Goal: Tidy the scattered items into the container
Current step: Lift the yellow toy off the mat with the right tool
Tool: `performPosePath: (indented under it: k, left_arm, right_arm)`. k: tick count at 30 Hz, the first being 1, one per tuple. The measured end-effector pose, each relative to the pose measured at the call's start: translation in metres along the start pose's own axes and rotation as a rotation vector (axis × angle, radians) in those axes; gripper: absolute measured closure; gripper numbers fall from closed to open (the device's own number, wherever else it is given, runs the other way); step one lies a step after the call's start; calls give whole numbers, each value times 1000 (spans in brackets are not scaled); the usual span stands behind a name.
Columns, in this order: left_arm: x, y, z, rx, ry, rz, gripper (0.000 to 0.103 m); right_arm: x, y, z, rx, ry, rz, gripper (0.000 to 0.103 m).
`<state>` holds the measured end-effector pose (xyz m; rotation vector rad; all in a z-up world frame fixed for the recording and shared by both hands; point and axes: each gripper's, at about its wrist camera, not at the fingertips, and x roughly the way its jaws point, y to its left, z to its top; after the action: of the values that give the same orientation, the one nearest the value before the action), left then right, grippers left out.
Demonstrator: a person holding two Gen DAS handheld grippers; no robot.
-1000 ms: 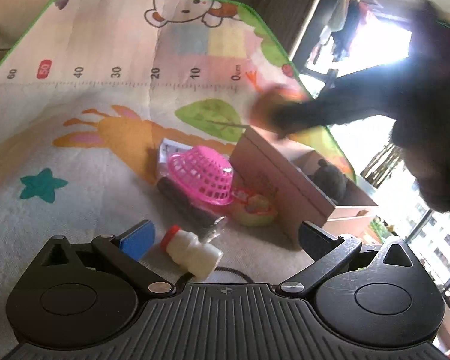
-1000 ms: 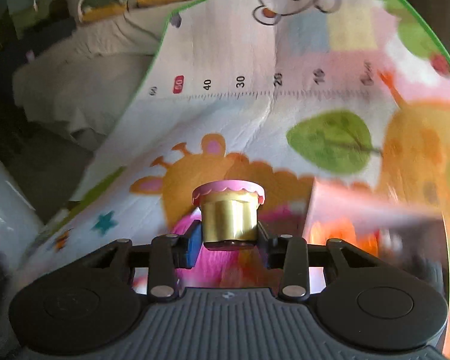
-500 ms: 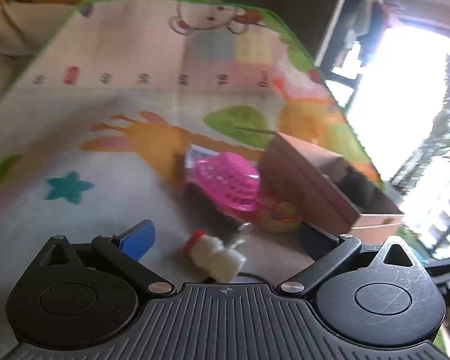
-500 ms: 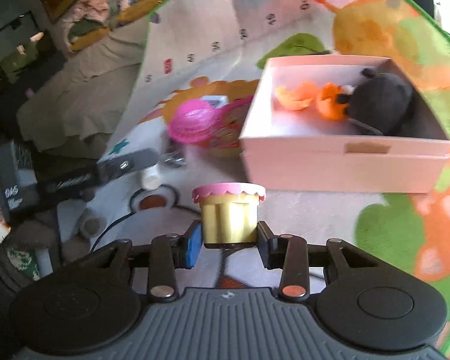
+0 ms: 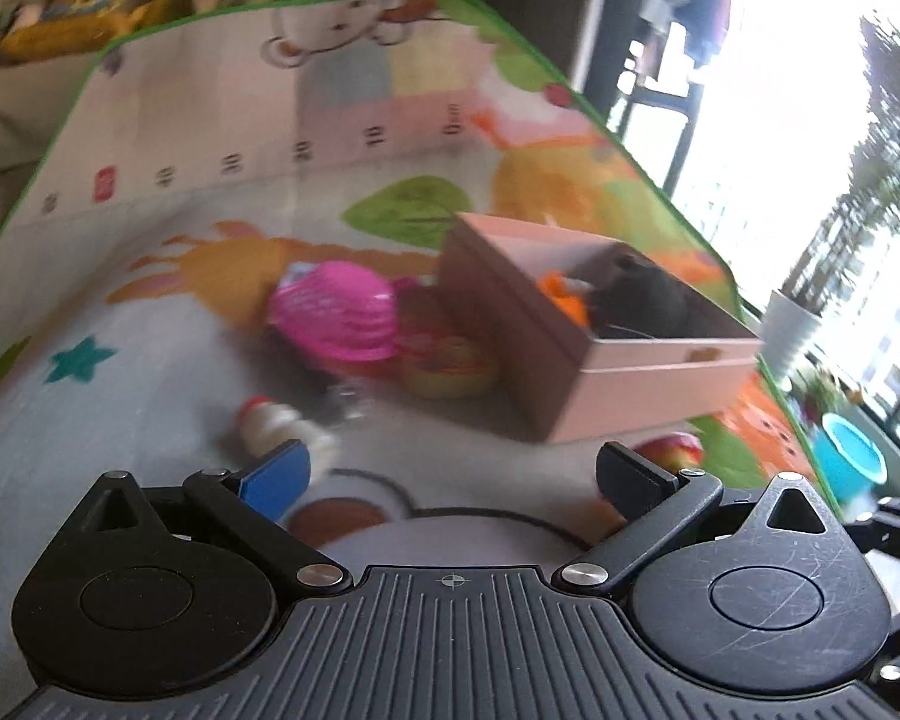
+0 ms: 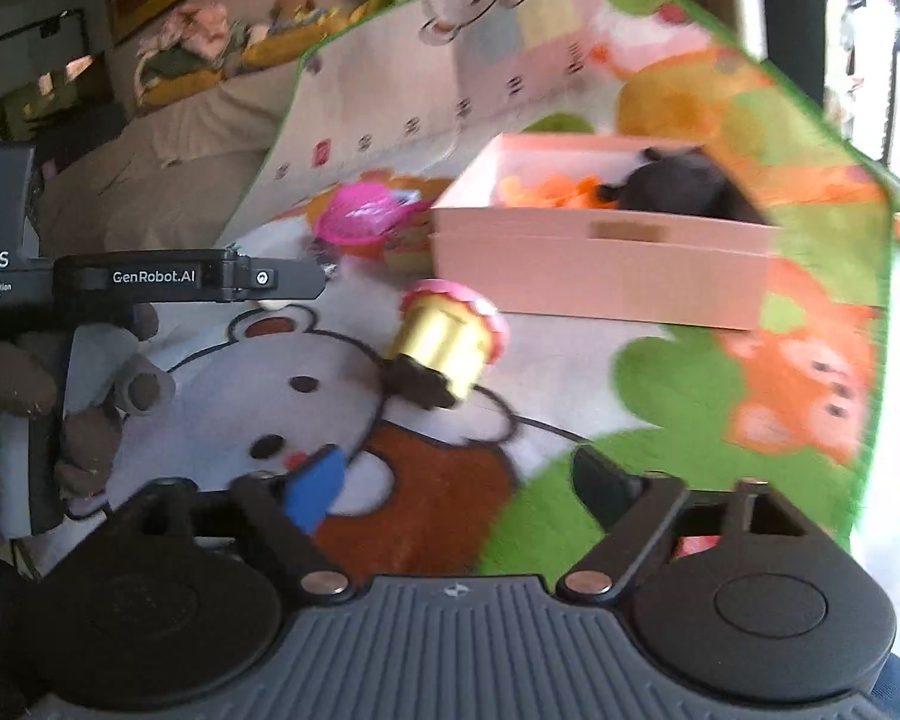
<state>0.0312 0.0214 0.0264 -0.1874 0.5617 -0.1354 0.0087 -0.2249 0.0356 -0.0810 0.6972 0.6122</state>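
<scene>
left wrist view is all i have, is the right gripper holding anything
Observer: No. The right gripper is open, with nothing between its fingers.
Operator: so where's the gold tub with the pink lid
Observer: The gold tub is tipped over, outside the pink box on its near side. Blur hides whether it rests on the mat.
Operator: can you see my left gripper from there
Observer: Yes. The left gripper shows side-on, to the left of the tub, with a hand around its handle.
</scene>
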Motion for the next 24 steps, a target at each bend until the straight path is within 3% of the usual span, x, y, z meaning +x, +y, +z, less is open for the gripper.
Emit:
performPosePath:
  k: [4,6,9,13,18,21,24]
  left_arm:
    - [8,-22,3,40,23,-11,0]
    - [13,-32,10,49,38,-31,0]
    - [22,-47,22,59,64,-53,0]
    - [40,-61,30,94,94,0,0]
    - [52,-53,26,80,151,14,0]
    - [41,-41,20,66,145,-2,0]
    - [24,-22,10,66,120,35,0]
  right_arm:
    - [-3,-19,-11,112,29,-2,7]
    - [-3,-22,-15,137,16,15,0]
    - [-2,-20,-17,137,2,11,0]
    - [-4,-19,-23,130,-22,16,0]
    - [-6,-23,-25,138,-35,33,0]
    - [-4,-18,-17,97,11,21,0]
    - [-8,-16,-3,96,-28,27,0]
